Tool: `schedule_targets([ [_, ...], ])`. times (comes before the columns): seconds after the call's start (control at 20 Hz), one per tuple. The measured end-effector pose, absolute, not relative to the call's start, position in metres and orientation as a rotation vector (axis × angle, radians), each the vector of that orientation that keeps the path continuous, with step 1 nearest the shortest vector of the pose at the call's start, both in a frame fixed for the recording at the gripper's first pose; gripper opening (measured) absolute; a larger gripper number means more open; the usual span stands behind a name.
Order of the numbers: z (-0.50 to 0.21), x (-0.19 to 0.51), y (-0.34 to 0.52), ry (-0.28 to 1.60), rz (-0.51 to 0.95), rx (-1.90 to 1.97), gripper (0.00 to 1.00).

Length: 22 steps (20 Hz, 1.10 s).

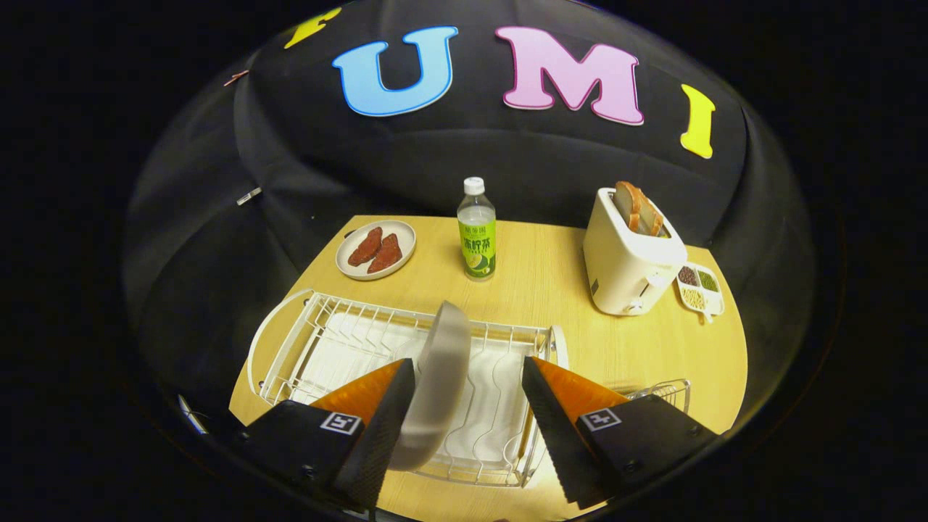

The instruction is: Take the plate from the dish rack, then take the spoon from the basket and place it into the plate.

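A grey plate (438,384) stands on its edge in the white wire dish rack (326,341), which sits on the wooden table (551,290). My gripper (467,362) is open and straddles the plate from above. The plate lies close against the inner face of the left finger (377,428), while a wide gap separates it from the right finger (558,428). A corner of a wire basket (663,391) pokes out just behind the right finger; what it holds is hidden.
Beyond the rack stand a green-labelled bottle (476,232), a small plate with two red-brown pieces (375,250) and a white toaster with bread in it (631,254). A divided dish of beans (699,288) sits right of the toaster.
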<state>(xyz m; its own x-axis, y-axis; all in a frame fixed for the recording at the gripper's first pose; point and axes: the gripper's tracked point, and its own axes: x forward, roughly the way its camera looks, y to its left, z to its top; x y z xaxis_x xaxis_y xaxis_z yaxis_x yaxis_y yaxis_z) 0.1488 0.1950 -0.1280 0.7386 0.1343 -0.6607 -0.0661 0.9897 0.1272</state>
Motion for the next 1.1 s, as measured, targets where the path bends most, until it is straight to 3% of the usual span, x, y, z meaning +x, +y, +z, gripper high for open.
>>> schedule_targets([
  [0.15,-0.142,0.150,0.204,0.794,0.084,0.167,0.65],
  [0.2,-0.145,0.150,0.206,0.806,0.078,0.176,0.65],
  [0.25,-0.146,0.150,0.210,0.816,0.072,0.185,0.54],
  [0.35,-0.149,0.151,0.217,0.828,0.058,0.184,0.43],
  [0.65,-0.145,0.149,0.226,0.809,0.009,0.118,0.36],
  [1.1,-0.119,0.156,0.223,0.751,-0.070,0.025,0.33],
])
